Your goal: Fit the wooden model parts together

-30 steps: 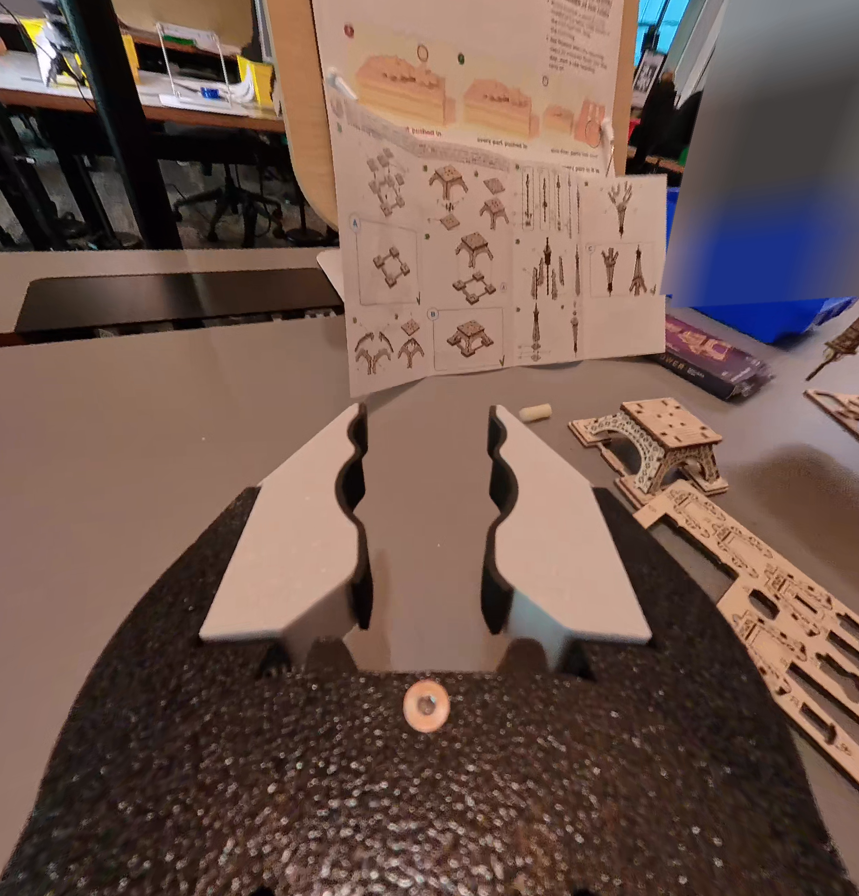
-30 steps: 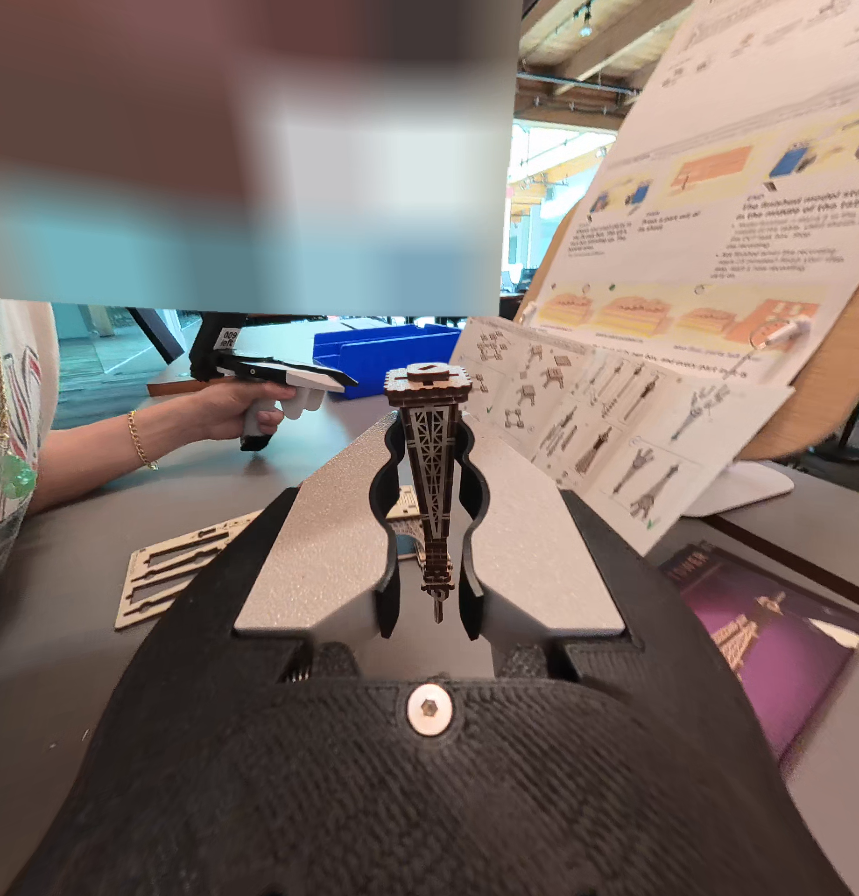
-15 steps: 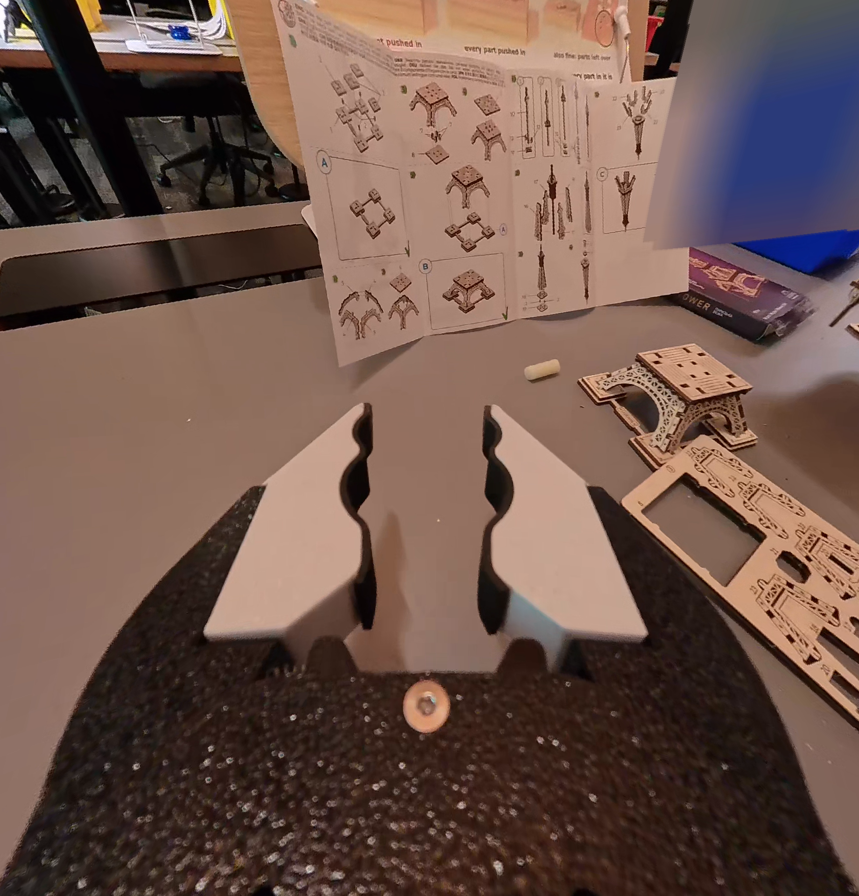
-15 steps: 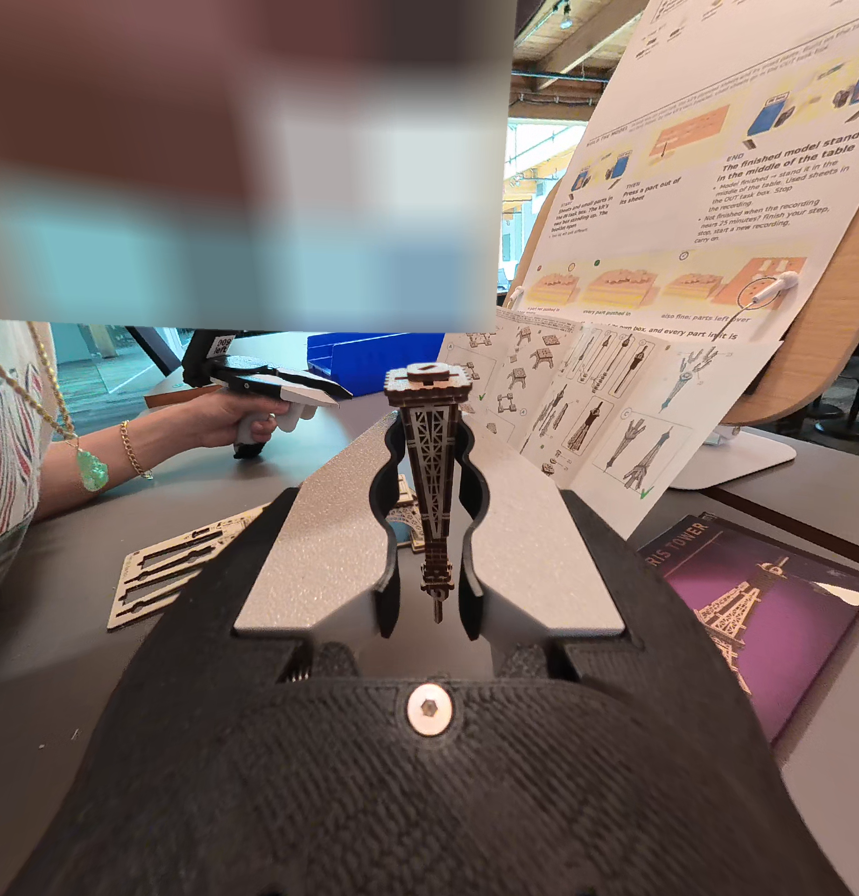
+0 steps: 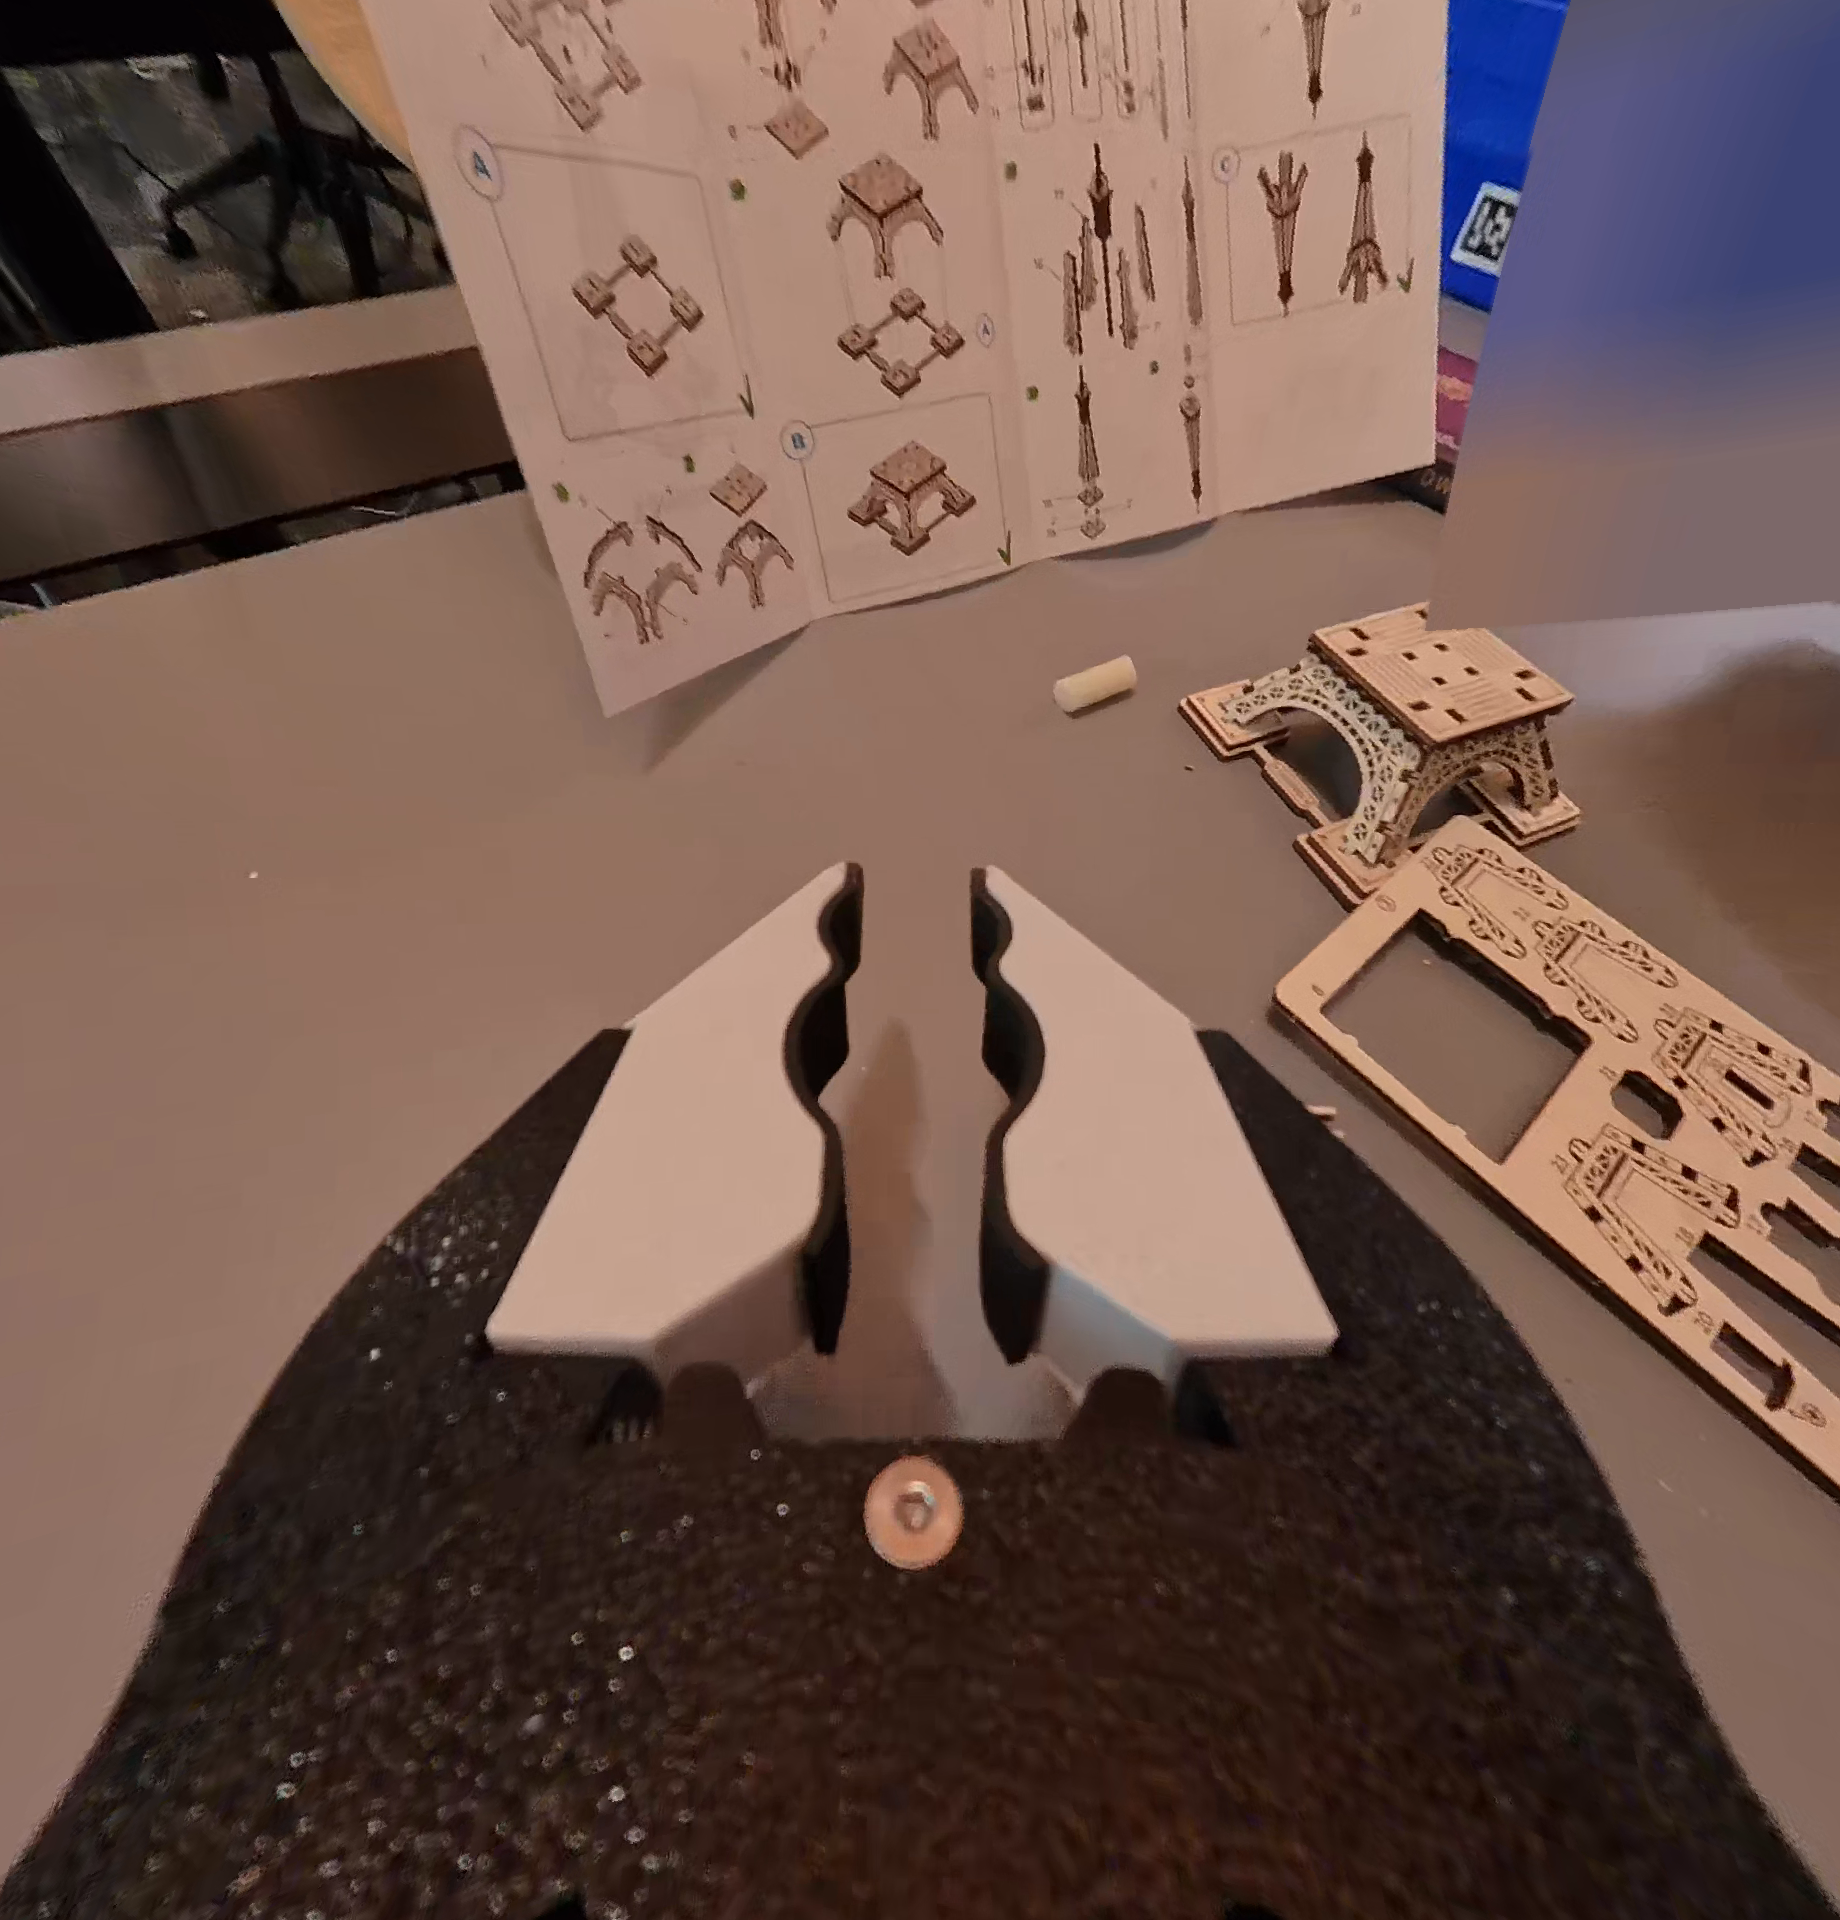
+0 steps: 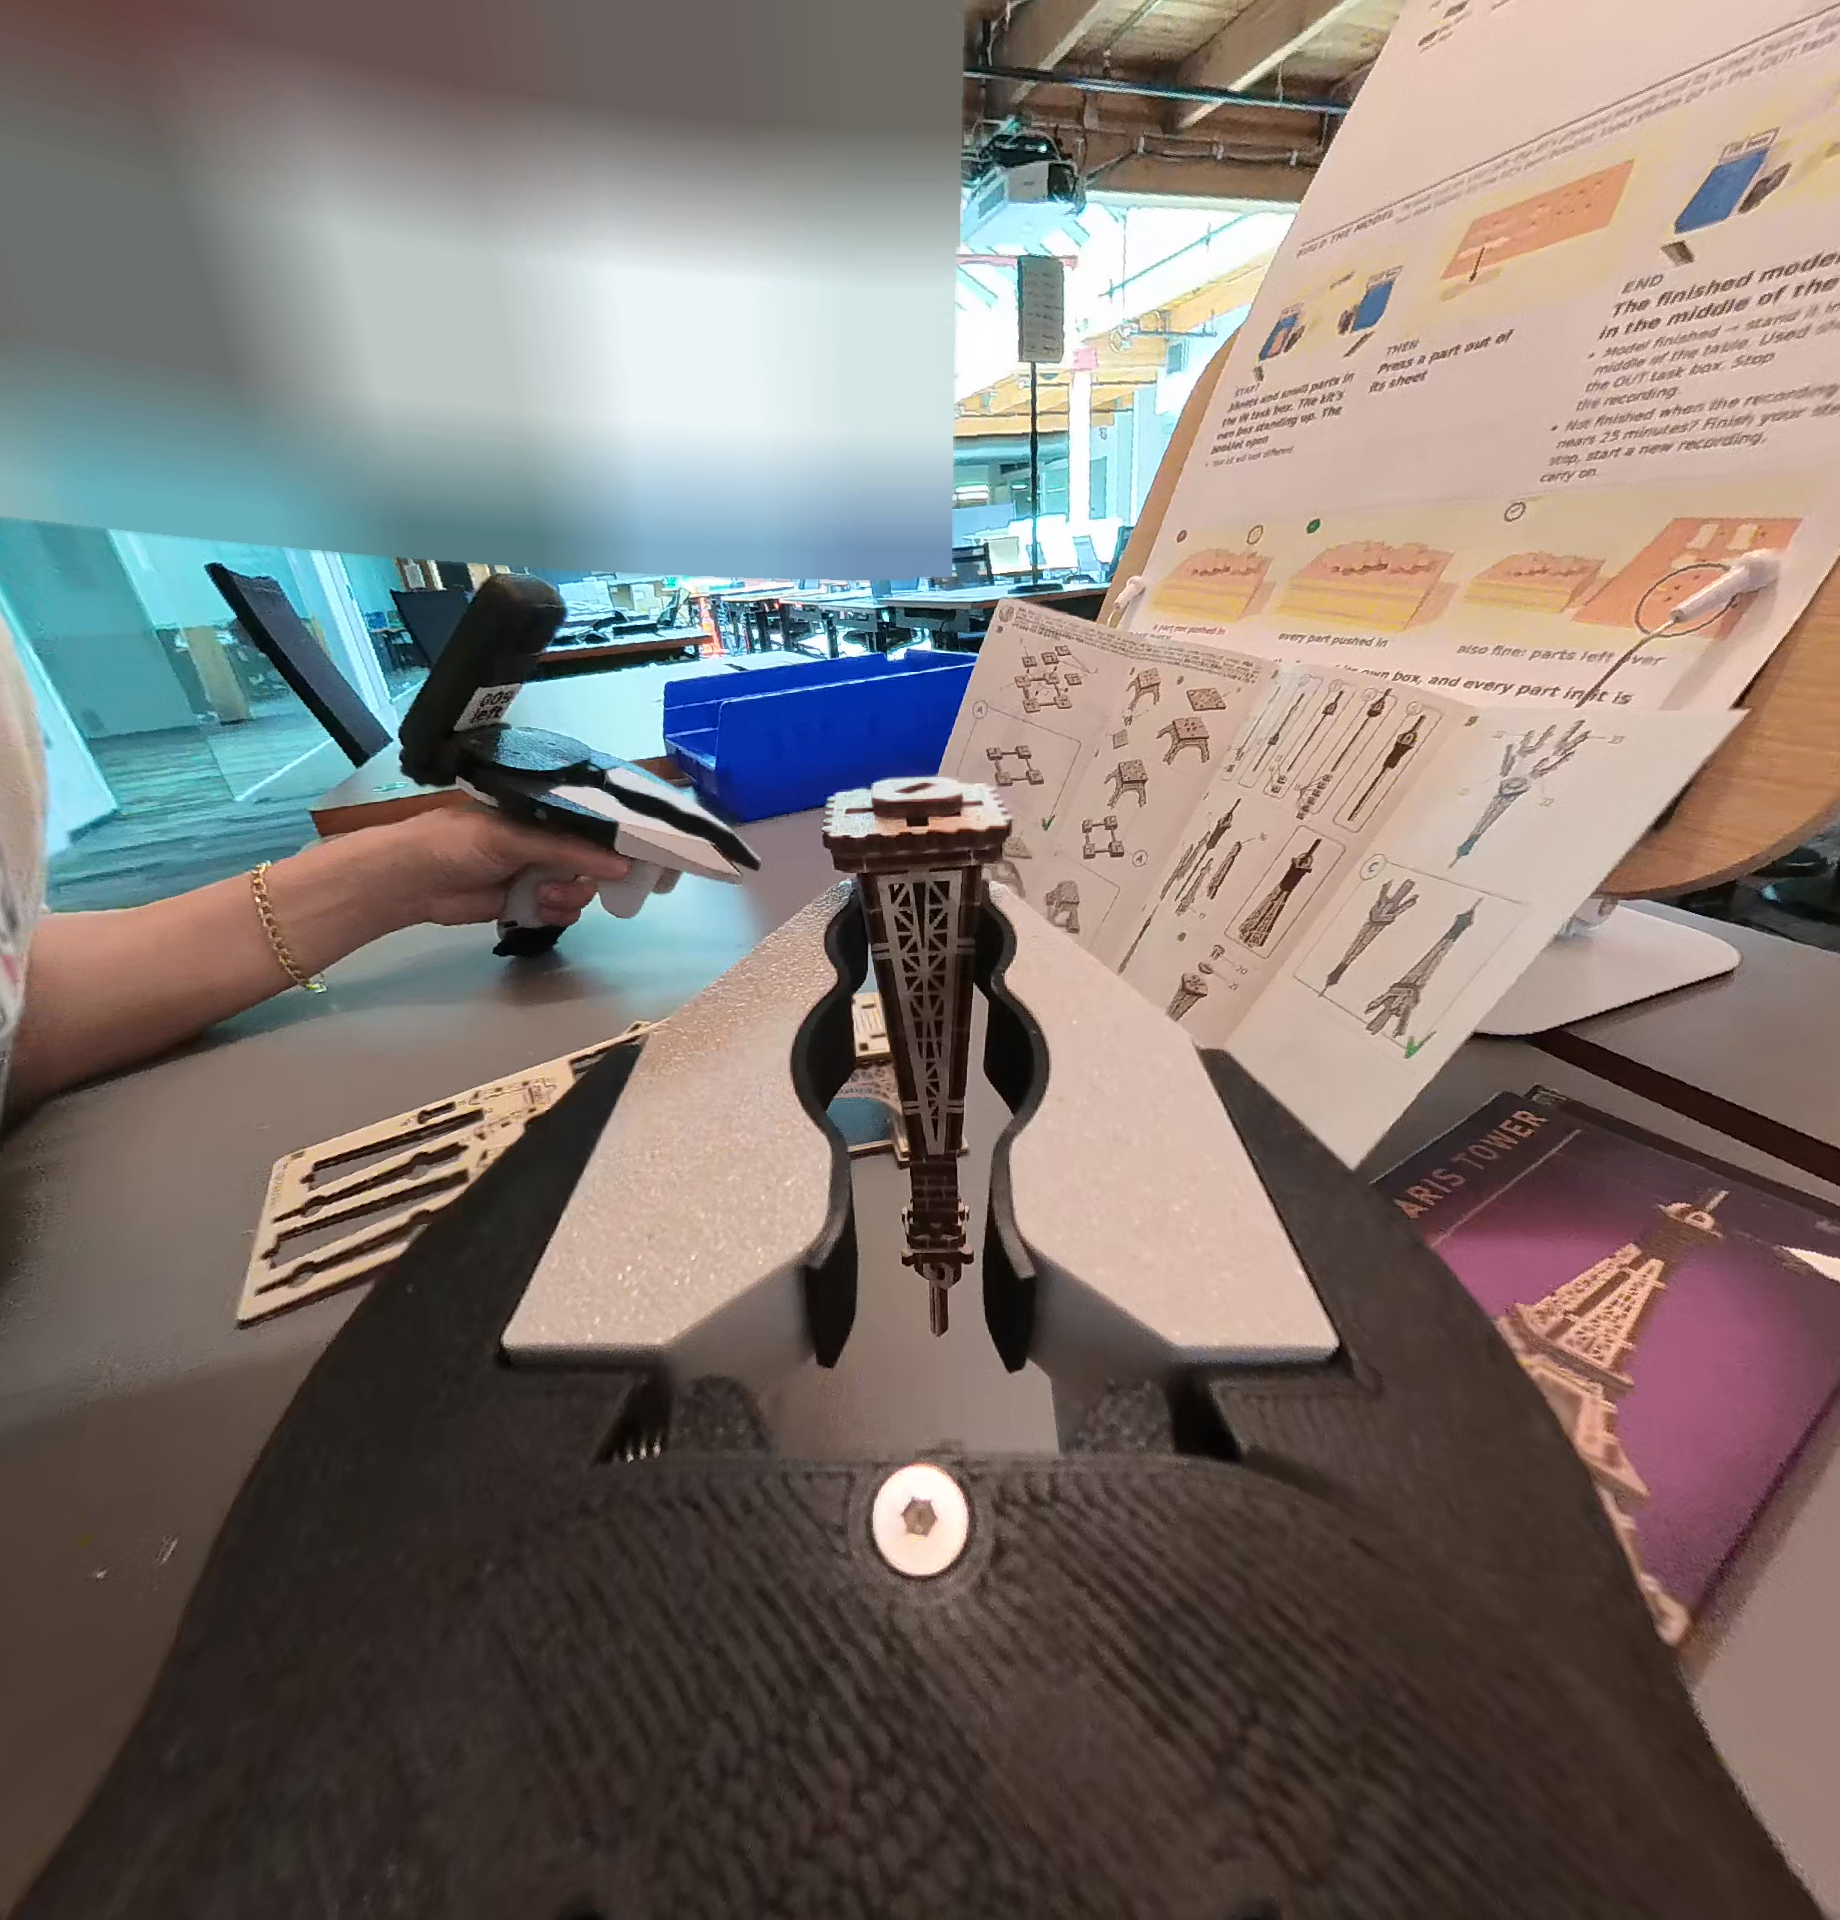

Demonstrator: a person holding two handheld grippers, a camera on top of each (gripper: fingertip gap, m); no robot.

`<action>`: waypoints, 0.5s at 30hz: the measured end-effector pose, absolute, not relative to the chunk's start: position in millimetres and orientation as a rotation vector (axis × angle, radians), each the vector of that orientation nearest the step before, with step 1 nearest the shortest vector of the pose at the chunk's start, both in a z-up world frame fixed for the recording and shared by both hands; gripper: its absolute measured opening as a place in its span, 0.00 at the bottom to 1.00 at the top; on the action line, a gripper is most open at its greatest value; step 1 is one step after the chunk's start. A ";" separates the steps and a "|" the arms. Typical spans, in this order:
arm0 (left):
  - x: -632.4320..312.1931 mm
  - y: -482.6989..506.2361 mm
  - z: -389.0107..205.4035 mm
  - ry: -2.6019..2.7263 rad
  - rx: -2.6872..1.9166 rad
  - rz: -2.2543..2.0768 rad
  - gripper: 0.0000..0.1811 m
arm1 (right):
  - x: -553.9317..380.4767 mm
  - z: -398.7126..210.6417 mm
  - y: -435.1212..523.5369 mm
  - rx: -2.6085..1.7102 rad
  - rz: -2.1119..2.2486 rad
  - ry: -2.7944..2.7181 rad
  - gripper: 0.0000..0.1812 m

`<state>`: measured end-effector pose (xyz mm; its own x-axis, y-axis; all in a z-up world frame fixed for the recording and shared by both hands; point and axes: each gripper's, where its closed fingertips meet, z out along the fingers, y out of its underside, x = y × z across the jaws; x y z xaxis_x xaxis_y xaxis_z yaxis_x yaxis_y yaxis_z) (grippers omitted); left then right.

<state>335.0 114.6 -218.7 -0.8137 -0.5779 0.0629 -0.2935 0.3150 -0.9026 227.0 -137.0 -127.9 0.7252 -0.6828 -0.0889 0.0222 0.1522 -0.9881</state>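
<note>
Blue plastic bin [image 6: 812,727]: contents not visible. Right gripper [image 6: 921,935] clenched on dark wooden lattice spire [image 6: 921,997], long axis along fingers, tip toward camera. Left gripper [image 5: 916,894] released, empty

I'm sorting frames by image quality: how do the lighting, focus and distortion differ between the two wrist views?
Left wrist view: dim, warm light; wide-angle bending at the edges; the arched wooden base and instruction sheet are fairly sharp, the empty left claw casts a soft shadow on the table. Right wrist view: brighter daylight, washed-out windows behind; the tower spire in the right claw is crisp, the edges stretched.
</note>
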 end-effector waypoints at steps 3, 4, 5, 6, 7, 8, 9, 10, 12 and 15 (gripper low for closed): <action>320.5 104.7 -225.6 2.438 -0.710 -1.505 0.05 | 225.9 -129.1 -126.1 -1.333 -0.509 0.605 0.09; 316.5 103.5 -229.8 2.482 -0.713 -1.489 0.04 | 224.6 -128.8 -120.9 -1.335 -0.497 0.595 0.09; 309.8 102.4 -234.7 2.549 -0.712 -1.474 0.01 | 222.7 -129.3 -114.6 -1.344 -0.477 0.584 0.09; 302.0 101.2 -238.4 2.621 -0.716 -1.468 0.00 | 220.9 -129.8 -107.8 -1.354 -0.459 0.572 0.09; 295.2 100.9 -240.7 2.682 -0.749 -1.466 0.00 | 219.2 -130.3 -101.5 -1.361 -0.446 0.563 0.10; 287.4 99.9 -241.7 2.749 -0.788 -1.466 0.03 | 217.1 -130.4 -94.7 -1.370 -0.429 0.555 0.09; 278.4 98.7 -242.2 2.824 -0.821 -1.462 0.05 | 214.7 -130.2 -87.8 -1.380 -0.412 0.544 0.09; 271.5 98.5 -243.2 2.883 -0.865 -1.441 0.05 | 212.6 -129.9 -81.7 -1.388 -0.402 0.536 0.09; 263.8 96.2 -243.1 2.935 -0.873 -1.405 0.05 | 207.3 -129.9 -69.5 -1.411 -0.379 0.523 0.09; 251.3 90.2 -241.3 2.971 -0.729 -1.331 0.07 | 193.6 -129.6 -52.5 -1.419 -0.355 0.504 0.09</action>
